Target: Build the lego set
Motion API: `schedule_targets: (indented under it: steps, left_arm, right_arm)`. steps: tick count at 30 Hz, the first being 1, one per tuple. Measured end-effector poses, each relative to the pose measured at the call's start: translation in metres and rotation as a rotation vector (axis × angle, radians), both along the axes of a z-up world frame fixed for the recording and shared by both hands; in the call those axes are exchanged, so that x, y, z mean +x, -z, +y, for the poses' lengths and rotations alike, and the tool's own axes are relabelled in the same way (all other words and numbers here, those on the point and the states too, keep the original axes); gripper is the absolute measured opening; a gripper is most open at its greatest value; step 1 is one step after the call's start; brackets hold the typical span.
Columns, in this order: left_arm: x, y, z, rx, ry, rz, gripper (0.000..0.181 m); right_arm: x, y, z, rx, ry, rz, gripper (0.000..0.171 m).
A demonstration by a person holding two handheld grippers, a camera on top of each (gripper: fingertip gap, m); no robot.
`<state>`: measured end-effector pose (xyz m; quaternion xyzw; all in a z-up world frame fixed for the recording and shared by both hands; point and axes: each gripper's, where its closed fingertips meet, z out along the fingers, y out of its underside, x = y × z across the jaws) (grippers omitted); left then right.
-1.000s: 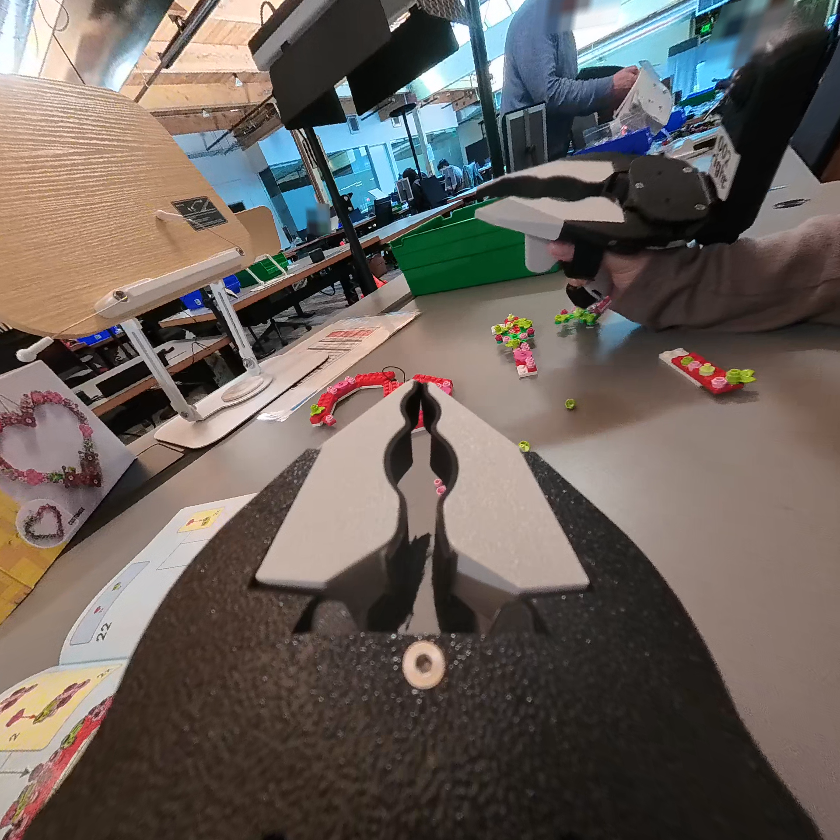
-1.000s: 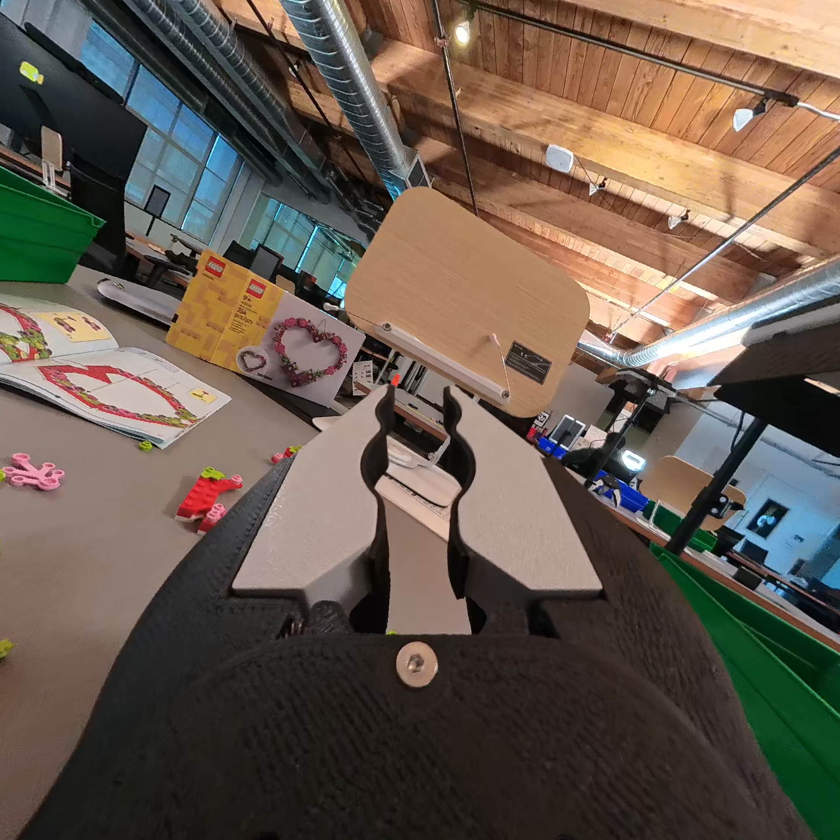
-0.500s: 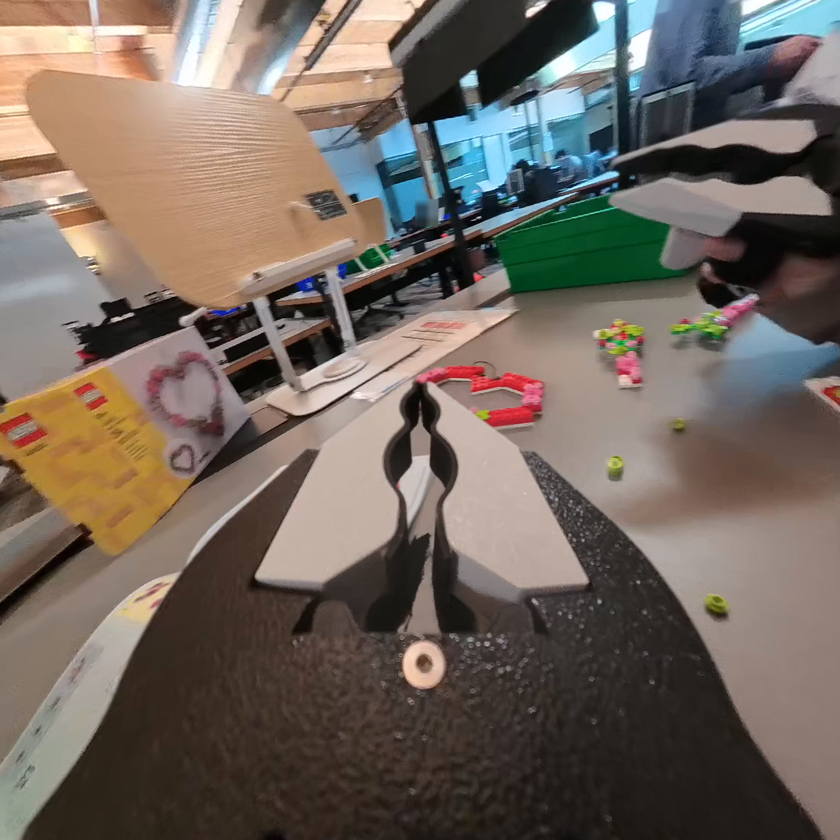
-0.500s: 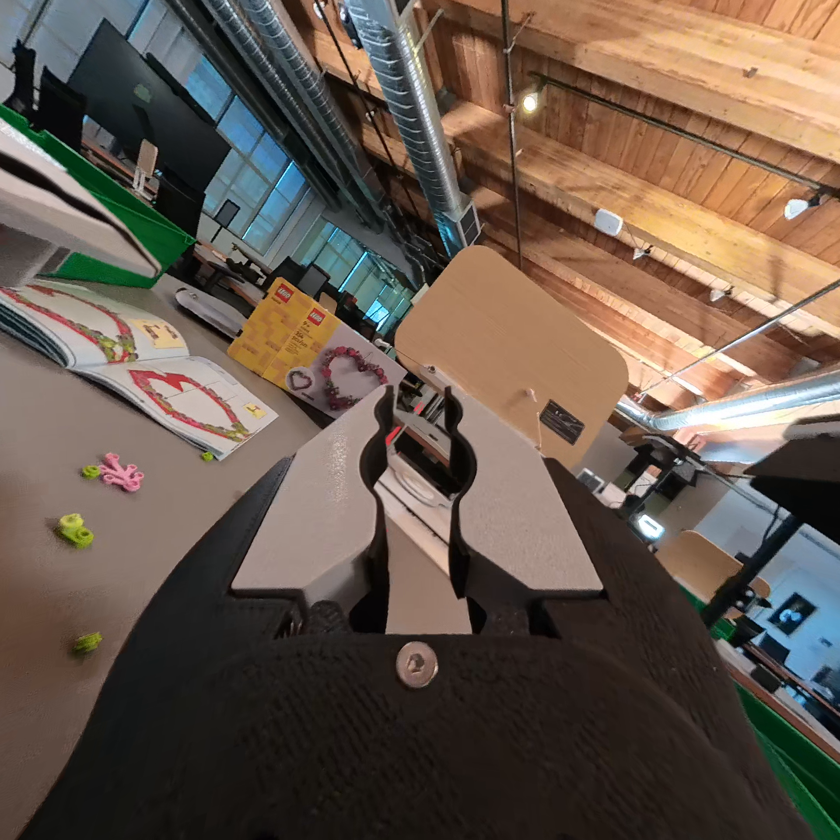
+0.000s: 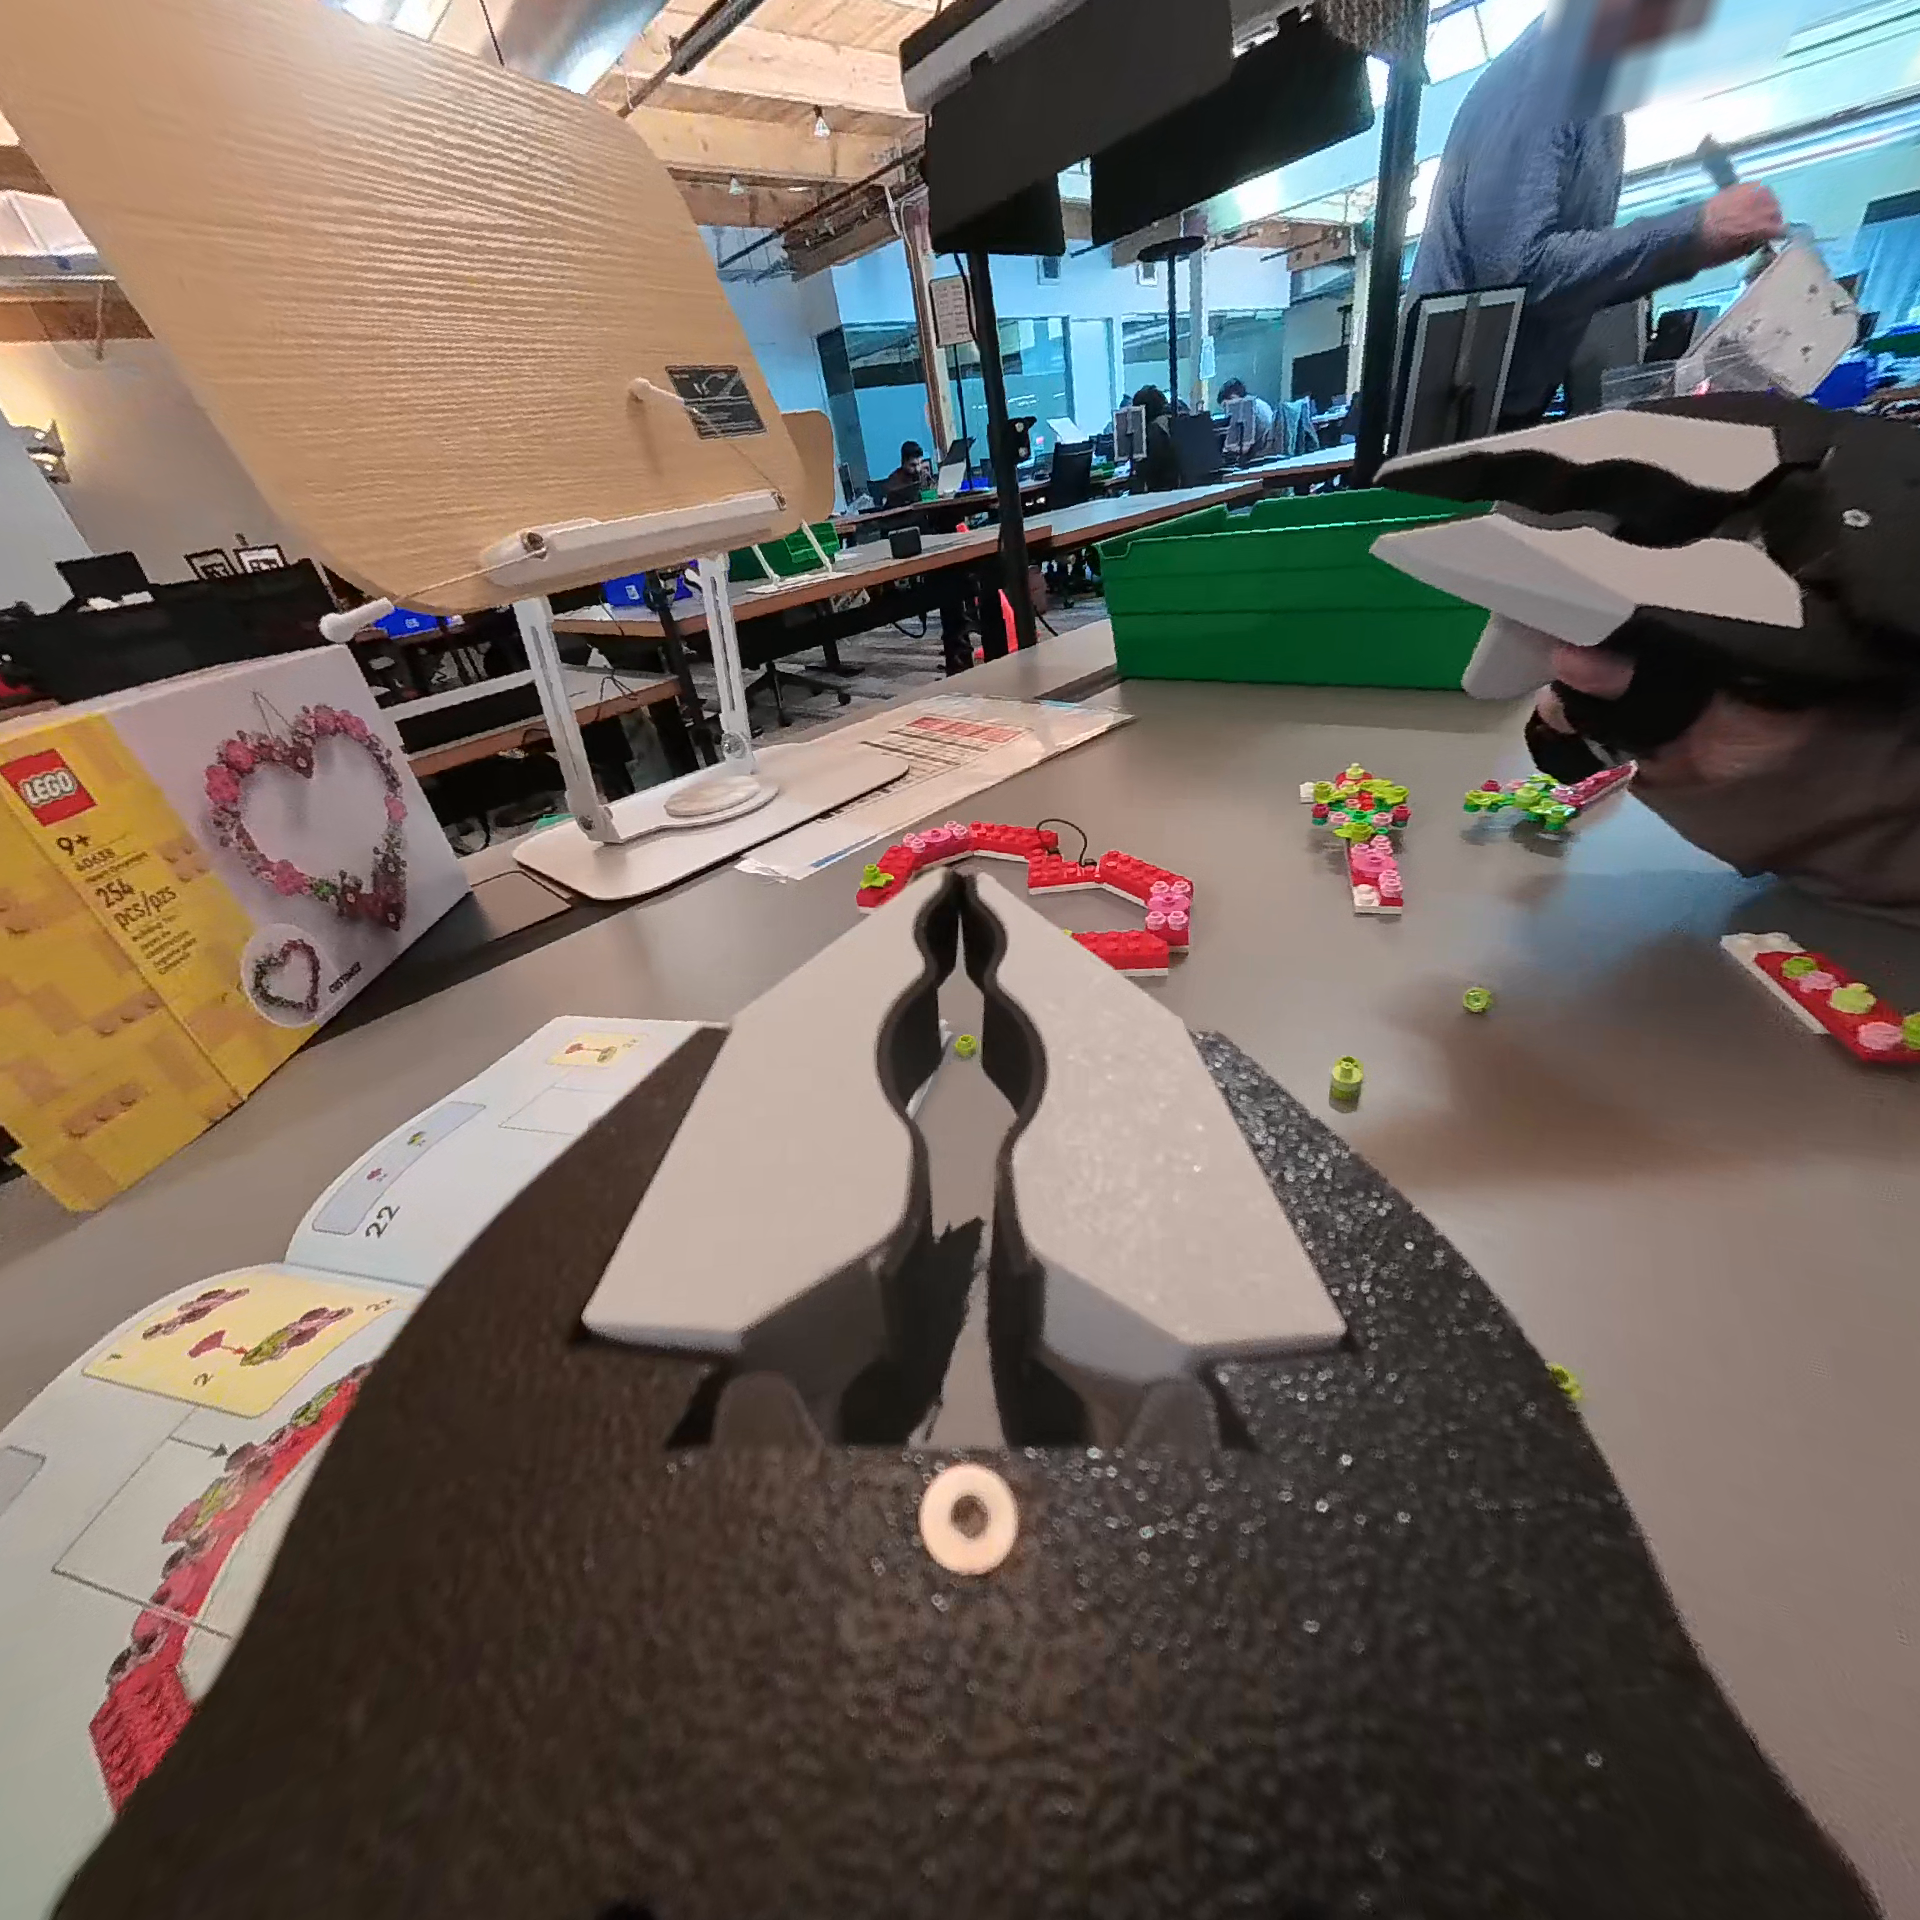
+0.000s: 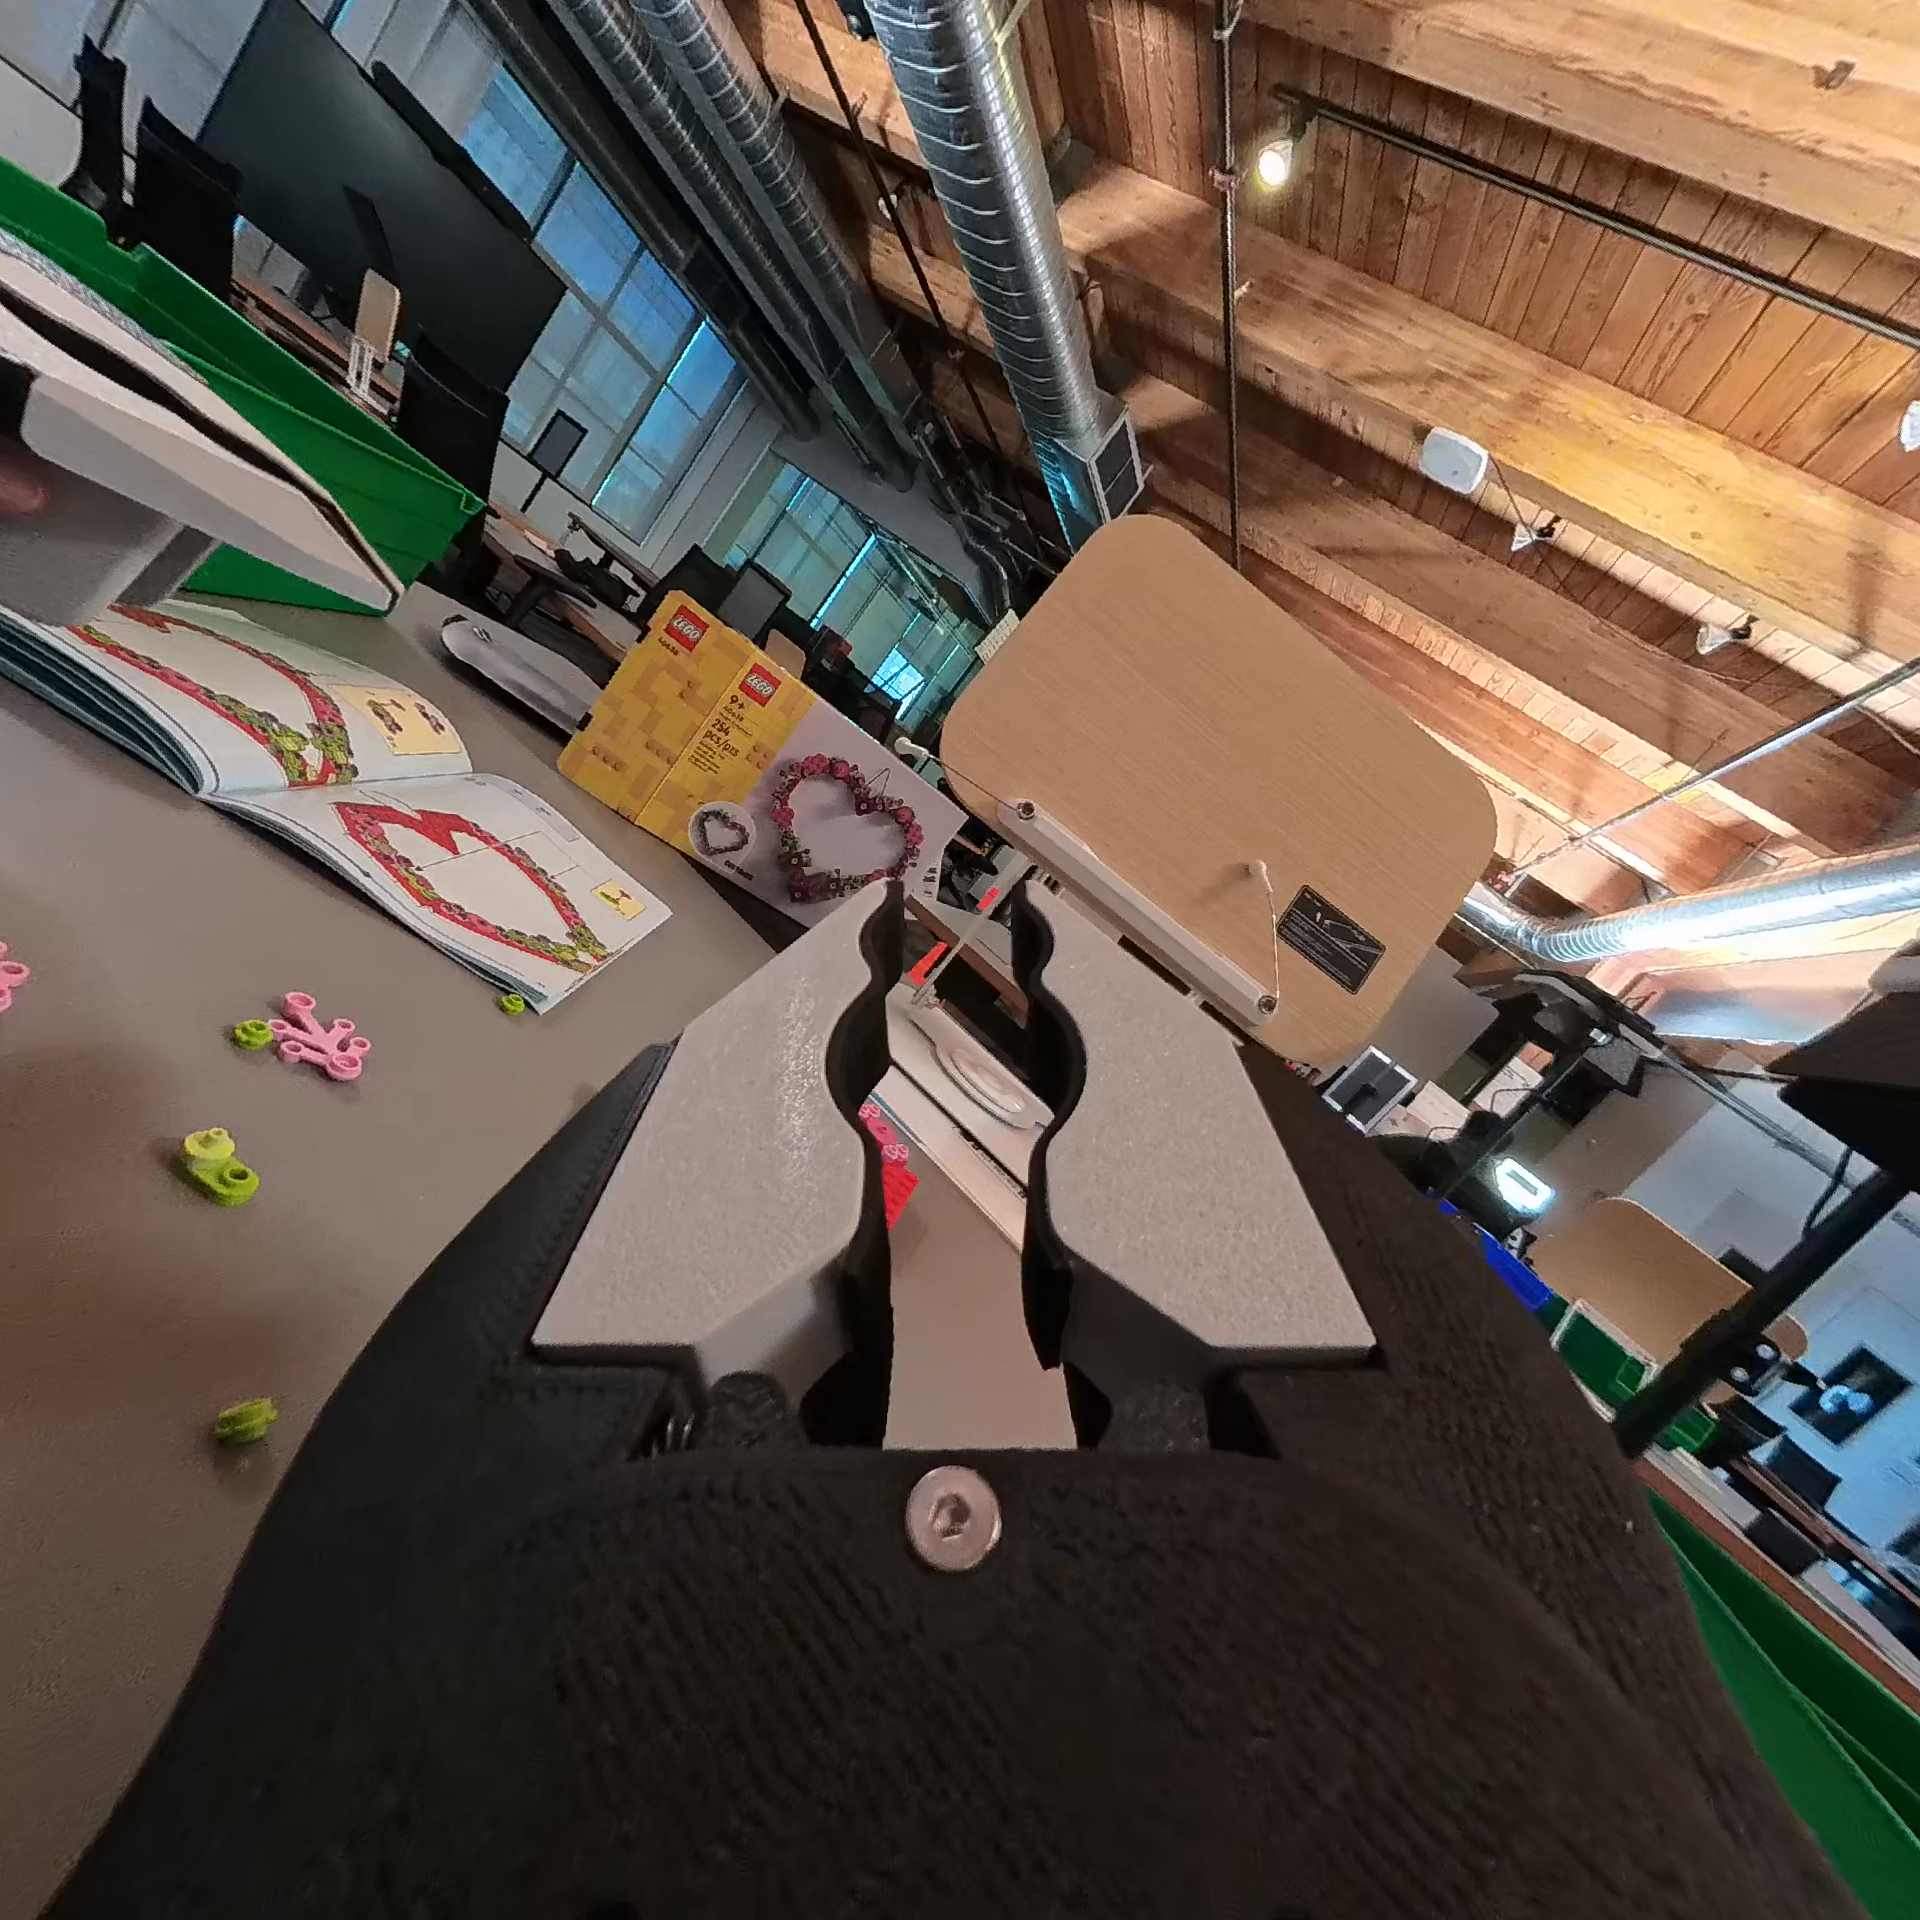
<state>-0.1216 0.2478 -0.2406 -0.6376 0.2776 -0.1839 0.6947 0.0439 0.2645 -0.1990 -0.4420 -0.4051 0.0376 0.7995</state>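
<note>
My left gripper [image 5: 958, 885] is shut, its tips touching, with nothing visible between them. It hovers above the grey table, just short of the red heart section [image 5: 1049, 883] with pink flowers. My right gripper [image 6: 956, 899] is slightly open and empty, raised and tilted up; it also shows in the left wrist view [image 5: 1382, 514] at the right. Under it lie two flower sprigs [image 5: 1361, 821] [image 5: 1538, 800] and a red plate with flowers [image 5: 1839, 1003]. Loose lime studs [image 5: 1345, 1075] lie between them. A pink branch piece [image 6: 317, 1039] and lime pieces [image 6: 218, 1169] lie to the right gripper's left.
The open instruction booklet [image 5: 208, 1403] [image 6: 416, 831] lies at the left. The yellow set box [image 5: 187, 883] [image 6: 748, 769] and a wooden book stand [image 5: 416, 312] [image 6: 1216, 790] stand beyond it. A green bin [image 5: 1288, 603] sits at the back. A person stands far behind. Across from one pair of fingers to the other is roughly 20 cm.
My left gripper swung left and pulled back, bringing the box into view. My right gripper turned and tilted up, so the booklet and loose pieces now show. Neither gripper opened or closed.
</note>
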Motion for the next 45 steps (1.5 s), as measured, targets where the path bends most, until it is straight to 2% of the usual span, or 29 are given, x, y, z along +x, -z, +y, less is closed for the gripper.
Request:
schedule_targets:
  steps: [9, 22, 37, 39, 42, 43, 45]
  left_arm:
    - [0.009, 0.003, -0.004, 0.034, 0.017, 0.074, 0.000]
    - [0.019, 0.006, -0.010, 0.077, 0.044, 0.157, 0.000]
    - [0.024, 0.005, -0.014, 0.050, 0.082, 0.124, 0.000]
    - [0.026, 0.005, -0.015, 0.027, 0.106, 0.118, 0.000]
    - [0.024, 0.008, -0.012, -0.013, 0.106, 0.120, 0.000]
    - [0.022, 0.007, -0.011, -0.015, 0.101, 0.109, 0.000]
    - [0.019, 0.005, -0.009, -0.018, 0.093, 0.093, 0.000]
  right_arm:
    - [0.002, 0.003, 0.004, -0.105, -0.038, 0.057, 0.018]
    - [-0.001, 0.007, 0.004, -0.113, -0.044, 0.039, 0.017]
    - [-0.005, 0.007, 0.002, -0.111, -0.065, 0.026, 0.017]
    - [-0.012, 0.011, -0.003, -0.129, -0.121, 0.000, 0.018]
    - [-0.042, 0.027, -0.025, -0.273, -0.351, -0.100, 0.029]
    - [-0.054, 0.033, -0.035, -0.318, -0.425, -0.150, 0.037]
    - [-0.076, 0.052, -0.051, -0.429, -0.539, -0.288, 0.037]
